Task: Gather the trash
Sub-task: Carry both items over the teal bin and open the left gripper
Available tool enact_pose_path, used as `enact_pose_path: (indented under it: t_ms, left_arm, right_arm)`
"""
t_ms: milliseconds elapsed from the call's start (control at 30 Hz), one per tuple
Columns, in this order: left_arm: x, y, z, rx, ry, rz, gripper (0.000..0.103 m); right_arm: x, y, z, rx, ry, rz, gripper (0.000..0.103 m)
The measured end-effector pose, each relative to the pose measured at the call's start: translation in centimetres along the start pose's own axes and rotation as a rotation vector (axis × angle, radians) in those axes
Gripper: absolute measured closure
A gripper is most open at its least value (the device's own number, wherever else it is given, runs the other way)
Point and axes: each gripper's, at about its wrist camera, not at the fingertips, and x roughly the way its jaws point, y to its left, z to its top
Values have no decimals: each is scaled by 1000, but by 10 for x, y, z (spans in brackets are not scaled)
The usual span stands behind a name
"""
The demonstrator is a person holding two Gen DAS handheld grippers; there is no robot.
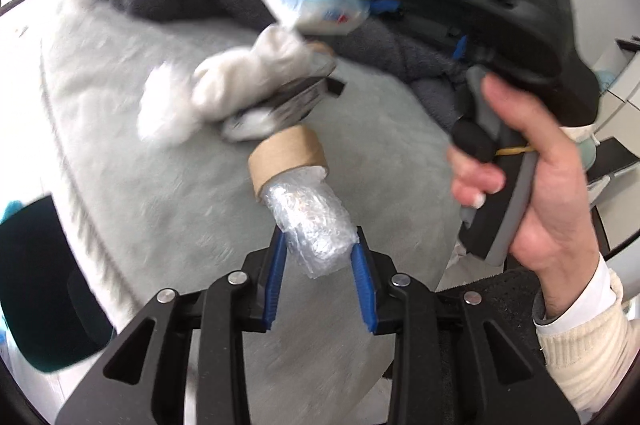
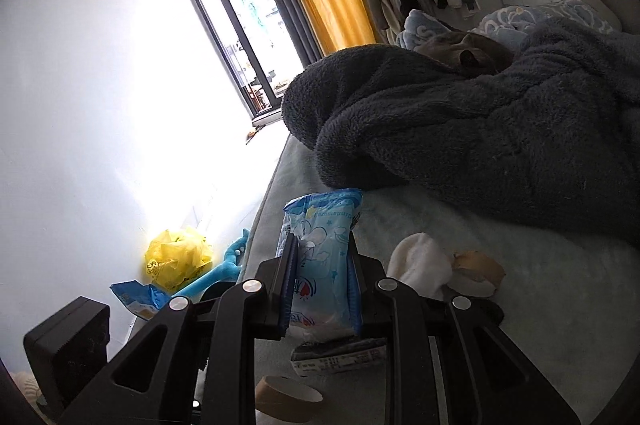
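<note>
Left wrist view shows the left gripper (image 1: 320,249) pinching a crumpled plastic wad (image 1: 312,225) stuffed into a cardboard tube (image 1: 286,155), held above the pale bed cover (image 1: 120,105). The right gripper (image 2: 322,285) is clamped on a blue tissue packet (image 2: 324,245), also above that cover; near it lie a white tissue (image 2: 420,263) and a printed wrapper (image 2: 340,355). Both grips should stay firm until over a bin, since the wad looks slippery.

Ahead of your left jaws, the cardboard tube (image 1: 286,153) and crumpled tissue (image 1: 224,93) block the way. Bare bedsheet (image 1: 120,145) lies open leftward. The dark fleece blanket (image 2: 460,129) walls off beyond your right jaws.
</note>
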Motion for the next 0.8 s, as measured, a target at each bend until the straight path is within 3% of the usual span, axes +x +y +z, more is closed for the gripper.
enact_pose_path:
  t_ms: [100, 333, 800]
  left_arm:
    - [0, 9, -7, -27, 34, -8, 69]
    - [-21, 28, -17, -67, 20, -3, 69]
    - [-56, 53, -39, -72, 46, -26, 69]
  right_arm:
    - [9, 12, 1, -11, 14, 23, 80]
    - [31, 56, -1, -100, 54, 73, 80]
    - [70, 94, -5, -127, 97, 96, 80]
